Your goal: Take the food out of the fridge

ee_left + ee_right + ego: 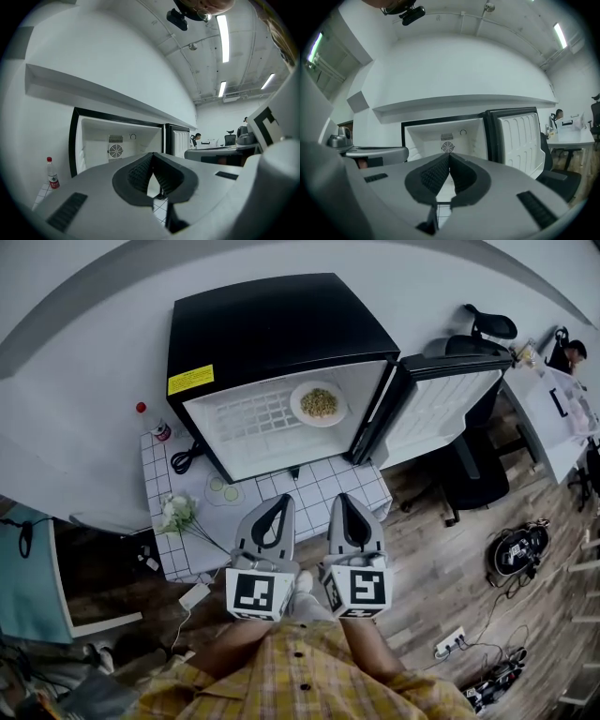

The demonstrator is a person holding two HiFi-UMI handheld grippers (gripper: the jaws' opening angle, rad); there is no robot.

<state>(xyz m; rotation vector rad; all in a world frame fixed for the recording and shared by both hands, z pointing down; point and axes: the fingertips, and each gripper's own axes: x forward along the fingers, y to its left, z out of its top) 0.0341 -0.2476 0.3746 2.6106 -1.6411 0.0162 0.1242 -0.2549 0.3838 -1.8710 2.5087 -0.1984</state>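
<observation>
A yellow label (190, 380) sits on the glossy black top of the fridge (281, 329), its print too small to read. The bottle (52, 174) beside the fridge has a red cap and a red label, also unreadable. The left hand-held gripper (280, 501) has its ribbed dark pads pressed together with nothing between them. The right hand-held gripper (343, 499) is likewise closed and empty. Both have smooth grey shells and point toward the open fridge, touching nothing. The food (319, 402), a yellowish-green heap, lies on a round white plate (298, 409). The plate rests on the white wire shelf (248, 418) inside the fridge, toward its right side. The door (441, 413) stands open at the right, showing a moulded white liner. The fridge stands on a white tabletop (323, 486) of square tiles with dark grout
</observation>
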